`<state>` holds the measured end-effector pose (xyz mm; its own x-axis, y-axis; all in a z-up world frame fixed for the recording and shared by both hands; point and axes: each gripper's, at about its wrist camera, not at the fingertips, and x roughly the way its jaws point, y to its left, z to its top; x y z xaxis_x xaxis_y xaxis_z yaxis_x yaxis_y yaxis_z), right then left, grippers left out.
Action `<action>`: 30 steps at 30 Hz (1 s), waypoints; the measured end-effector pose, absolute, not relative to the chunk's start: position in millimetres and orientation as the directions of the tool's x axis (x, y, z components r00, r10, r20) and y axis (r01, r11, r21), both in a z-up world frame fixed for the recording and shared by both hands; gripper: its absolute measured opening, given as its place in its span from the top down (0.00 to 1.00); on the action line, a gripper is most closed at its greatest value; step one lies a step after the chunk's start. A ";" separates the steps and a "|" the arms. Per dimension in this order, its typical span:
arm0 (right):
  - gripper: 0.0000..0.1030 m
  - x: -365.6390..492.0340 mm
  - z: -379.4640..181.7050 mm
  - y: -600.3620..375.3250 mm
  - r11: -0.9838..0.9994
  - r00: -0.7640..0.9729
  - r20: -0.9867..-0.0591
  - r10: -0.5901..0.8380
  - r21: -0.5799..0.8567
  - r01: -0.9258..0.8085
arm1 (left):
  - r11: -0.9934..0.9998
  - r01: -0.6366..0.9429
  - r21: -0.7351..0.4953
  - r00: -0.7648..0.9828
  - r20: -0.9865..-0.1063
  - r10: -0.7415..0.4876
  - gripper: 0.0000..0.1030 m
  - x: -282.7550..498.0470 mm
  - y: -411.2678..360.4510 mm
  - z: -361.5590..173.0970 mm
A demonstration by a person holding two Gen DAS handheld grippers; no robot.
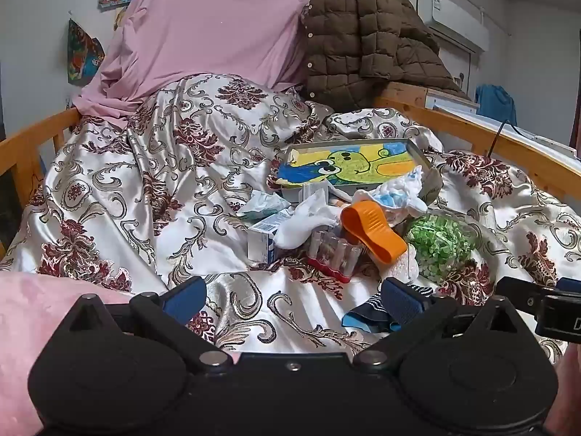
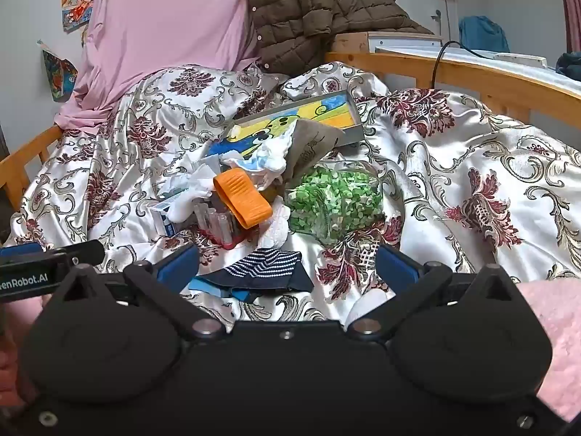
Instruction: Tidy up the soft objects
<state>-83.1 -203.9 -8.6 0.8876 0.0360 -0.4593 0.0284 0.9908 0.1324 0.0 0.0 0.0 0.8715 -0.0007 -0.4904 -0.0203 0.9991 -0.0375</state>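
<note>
A pile of clutter lies on the floral satin bedspread (image 1: pixel 152 196). It holds a white cloth (image 1: pixel 308 221), a white-and-blue crumpled cloth (image 1: pixel 394 190), a white lacy cloth (image 2: pixel 274 230) and a navy striped sock (image 2: pixel 261 270), which also shows in the left wrist view (image 1: pixel 370 309). My left gripper (image 1: pixel 290 299) is open and empty, low over the bedspread short of the pile. My right gripper (image 2: pixel 287 267) is open and empty, its fingers either side of the striped sock, just short of it.
An orange clip (image 1: pixel 374 230), a rack of tubes (image 1: pixel 334 256), a small carton (image 1: pixel 263 238), a clear bag of green pieces (image 2: pixel 334 200) and a framed drawing (image 1: pixel 352 163) lie in the pile. A pink sheet (image 1: pixel 218 25) and brown quilted jacket (image 1: pixel 366 32) hang behind. Wooden rails (image 1: pixel 508 141) edge the bed.
</note>
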 end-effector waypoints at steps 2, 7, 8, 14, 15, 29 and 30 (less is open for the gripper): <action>0.00 -83.1 -8.8 -203.9 0.991 0.889 -0.456 0.036 0.133 0.028 | 0.999 -0.021 -0.040 0.871 -0.491 -0.001 0.01 0.1 0.1 0.0; 0.01 -82.5 -9.3 -204.2 0.990 0.888 -0.459 0.039 0.137 0.027 | 0.999 -0.022 -0.035 0.869 -0.495 0.002 0.01 -0.3 -0.4 -0.3; 0.00 -82.5 -9.3 -204.1 0.990 0.888 -0.459 0.039 0.137 0.027 | 0.999 -0.023 -0.034 0.869 -0.495 0.003 0.01 -0.6 -0.5 -0.2; 0.00 -82.8 -9.4 -204.2 0.990 0.887 -0.459 0.040 0.139 0.027 | 0.999 -0.022 -0.035 0.867 -0.498 0.002 0.01 0.3 -0.8 -0.6; 0.00 -82.5 -9.5 -204.3 0.990 0.887 -0.460 0.040 0.139 0.027 | 0.999 -0.022 -0.035 0.867 -0.498 0.002 0.01 0.4 -1.1 -0.8; 0.00 -82.4 -9.7 -204.3 0.990 0.885 -0.464 0.042 0.141 0.027 | 0.999 -0.023 -0.035 0.866 -0.499 0.002 0.01 0.6 -0.5 -0.4; 0.00 -82.3 -9.7 -204.3 0.990 0.885 -0.464 0.042 0.141 0.027 | 0.999 -0.023 -0.035 0.866 -0.499 0.002 0.01 0.6 -0.6 -0.4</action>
<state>-82.3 -204.3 -9.7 0.8846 0.0423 -0.4644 0.0267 0.9896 0.1411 0.6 -0.6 -0.4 0.8664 0.0020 -0.4994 -0.0227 0.9991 -0.0353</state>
